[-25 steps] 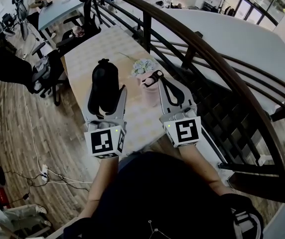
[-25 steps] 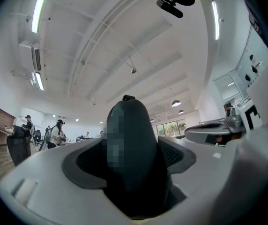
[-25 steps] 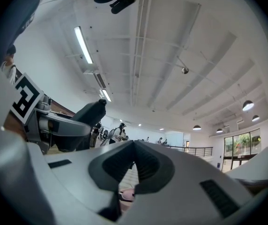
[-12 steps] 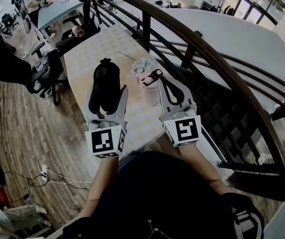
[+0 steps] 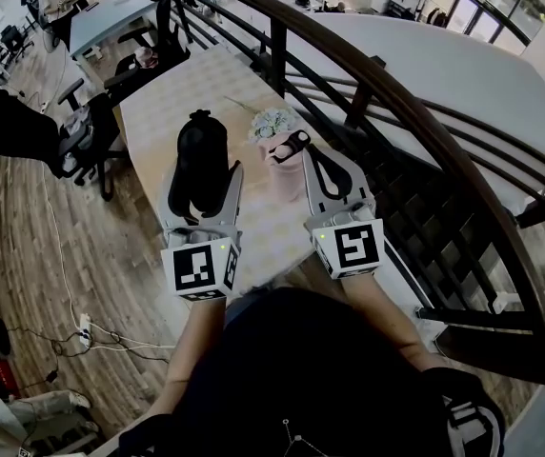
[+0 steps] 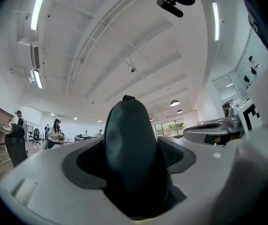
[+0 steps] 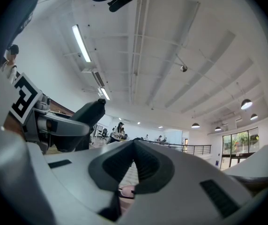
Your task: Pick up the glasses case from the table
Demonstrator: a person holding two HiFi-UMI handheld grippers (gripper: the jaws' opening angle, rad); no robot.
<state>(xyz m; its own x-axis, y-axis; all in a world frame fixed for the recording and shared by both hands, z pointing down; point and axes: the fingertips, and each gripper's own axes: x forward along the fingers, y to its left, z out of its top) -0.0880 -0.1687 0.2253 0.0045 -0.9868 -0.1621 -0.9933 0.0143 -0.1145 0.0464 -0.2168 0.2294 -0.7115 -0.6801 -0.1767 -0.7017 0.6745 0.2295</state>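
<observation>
I record: glasses case (image 5: 201,160) black; table (image 5: 196,79) pale with a fine check pattern; pot (image 5: 282,174) near its right edge pink.

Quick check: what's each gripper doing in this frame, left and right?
Left gripper: closed on the black glasses case.
Right gripper: closed, holding nothing.
</observation>
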